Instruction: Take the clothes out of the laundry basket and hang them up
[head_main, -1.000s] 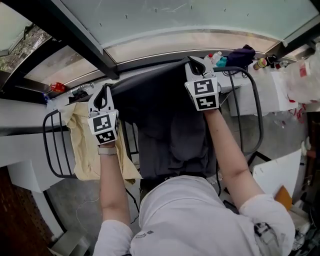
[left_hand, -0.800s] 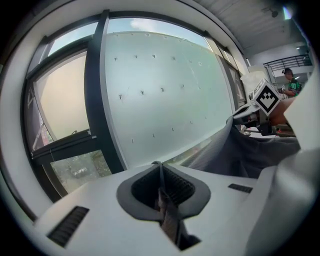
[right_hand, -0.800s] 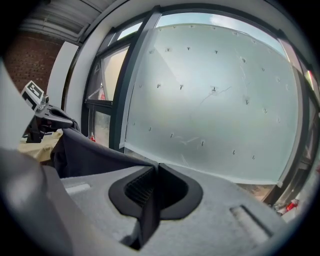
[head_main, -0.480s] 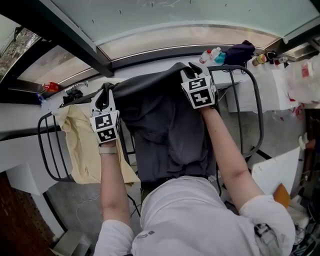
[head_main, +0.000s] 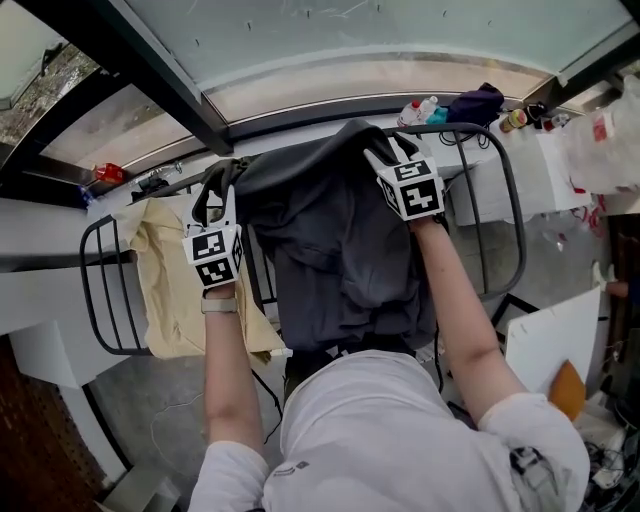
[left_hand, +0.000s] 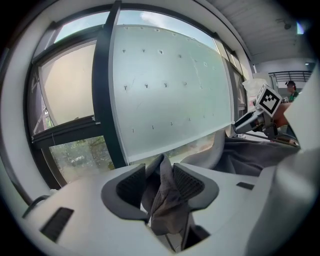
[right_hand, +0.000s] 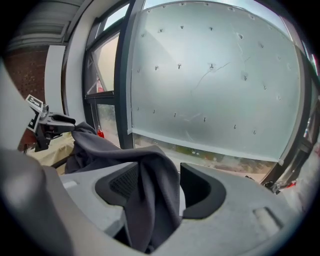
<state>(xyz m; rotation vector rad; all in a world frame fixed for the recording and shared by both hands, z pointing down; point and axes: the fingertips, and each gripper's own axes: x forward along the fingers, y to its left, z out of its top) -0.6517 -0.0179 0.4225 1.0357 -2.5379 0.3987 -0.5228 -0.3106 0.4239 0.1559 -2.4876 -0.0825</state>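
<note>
A dark grey garment (head_main: 330, 240) hangs over the top bar of a black metal drying rack (head_main: 515, 200) in front of the window. My left gripper (head_main: 215, 195) is at its left top corner, and its jaws are opening with a bunched fold of the fabric (left_hand: 167, 210) loose between them. My right gripper (head_main: 385, 150) is at the right top corner. Its jaws are opening too: the cloth (right_hand: 150, 200) lies over the left pad with a gap to the other. Each gripper shows in the other's view, the right gripper (left_hand: 250, 120) and the left gripper (right_hand: 55, 120).
A pale yellow cloth (head_main: 170, 290) hangs on the rack's left part. Bottles (head_main: 415, 110), a dark purple bundle (head_main: 478, 105) and a red item (head_main: 112, 173) sit along the window ledge. A white plastic bag (head_main: 610, 150) is at the far right.
Both grippers' jaws have parted from shut. The garment, earlier stretched taut between them, now sags and bunches over the rack bar. Both hands have shifted slightly.
</note>
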